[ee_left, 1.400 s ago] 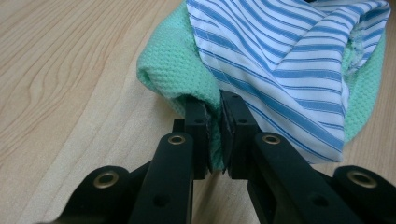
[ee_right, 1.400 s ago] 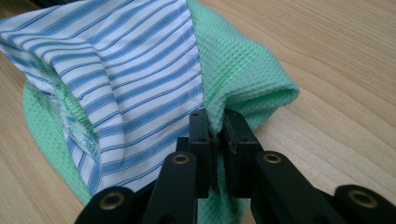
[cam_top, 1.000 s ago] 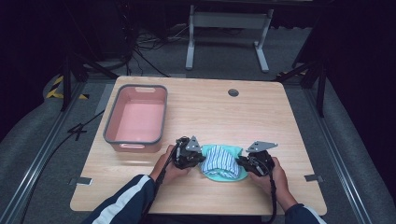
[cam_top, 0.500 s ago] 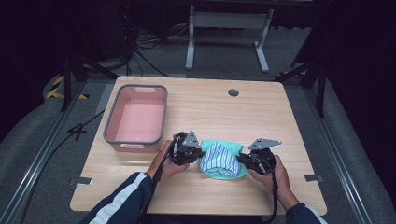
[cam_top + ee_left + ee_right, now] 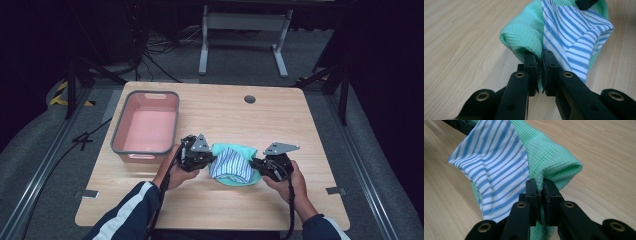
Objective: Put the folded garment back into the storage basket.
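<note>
A small cloth, mint-green waffle weave (image 5: 235, 150) on one side and blue-and-white stripes (image 5: 231, 167) on the other, hangs between my two grippers just above the wooden table (image 5: 225, 115). My left gripper (image 5: 206, 159) is shut on its left edge; in the left gripper view the jaws (image 5: 541, 53) pinch the green fold (image 5: 522, 32) beside the striped fabric (image 5: 574, 35). My right gripper (image 5: 256, 165) is shut on the right edge; in the right gripper view the jaws (image 5: 539, 182) clamp the green fold (image 5: 549, 155), with the stripes (image 5: 496, 162) to its left.
A pink bin with a grey rim (image 5: 147, 125) stands at the table's left, close to my left hand. A round cable hole (image 5: 249, 99) lies near the far edge. Bare wood stretches behind and to the right of the cloth.
Both grippers have risen a little with the cloth, lifting its edges off the table; the cloth now sags between them.
</note>
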The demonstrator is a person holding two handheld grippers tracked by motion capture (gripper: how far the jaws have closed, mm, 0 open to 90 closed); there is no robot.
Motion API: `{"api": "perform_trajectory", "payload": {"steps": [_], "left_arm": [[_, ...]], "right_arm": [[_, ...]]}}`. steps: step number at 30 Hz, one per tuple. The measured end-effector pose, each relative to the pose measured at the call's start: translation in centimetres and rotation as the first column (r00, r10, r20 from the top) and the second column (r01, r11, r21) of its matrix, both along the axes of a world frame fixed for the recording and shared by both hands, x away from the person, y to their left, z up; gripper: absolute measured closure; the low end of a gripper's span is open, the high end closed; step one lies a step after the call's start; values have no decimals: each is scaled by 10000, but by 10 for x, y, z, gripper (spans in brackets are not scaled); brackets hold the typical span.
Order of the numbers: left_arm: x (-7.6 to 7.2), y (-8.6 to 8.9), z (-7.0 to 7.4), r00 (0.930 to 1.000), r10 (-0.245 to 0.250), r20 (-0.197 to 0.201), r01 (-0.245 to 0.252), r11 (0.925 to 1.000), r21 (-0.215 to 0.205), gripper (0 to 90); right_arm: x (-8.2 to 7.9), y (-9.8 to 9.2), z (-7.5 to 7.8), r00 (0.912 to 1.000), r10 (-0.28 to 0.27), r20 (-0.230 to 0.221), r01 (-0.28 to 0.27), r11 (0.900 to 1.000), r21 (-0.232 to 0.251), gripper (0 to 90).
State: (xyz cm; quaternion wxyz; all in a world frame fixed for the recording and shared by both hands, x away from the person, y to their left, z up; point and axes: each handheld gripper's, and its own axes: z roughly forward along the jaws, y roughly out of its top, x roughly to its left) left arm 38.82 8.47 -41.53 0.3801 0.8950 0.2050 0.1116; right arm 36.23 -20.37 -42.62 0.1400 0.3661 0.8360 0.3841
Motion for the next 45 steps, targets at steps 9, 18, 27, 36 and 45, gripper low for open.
{"api": "perform_trajectory", "payload": {"steps": [9,18,27,36,45], "left_arm": [[1,8,7,9992,289,271,-291,9996,46,836],[2,14,11,9983,504,284,-503,9987,-26,836],[4,19,23,9974,569,443,-568,9984,-32,836],[7,26,40,9949,708,723,-703,9975,-91,836],[7,45,54,9910,958,939,-944,9954,-193,836]], "right_arm": [[5,10,8,9997,191,138,-192,9998,84,836],[6,18,15,9991,207,378,-207,9998,0,836],[10,26,23,9985,275,463,-274,9996,-42,836],[15,33,37,9972,290,689,-292,9996,9,836],[22,49,51,9943,483,949,-494,9987,96,836]]}}
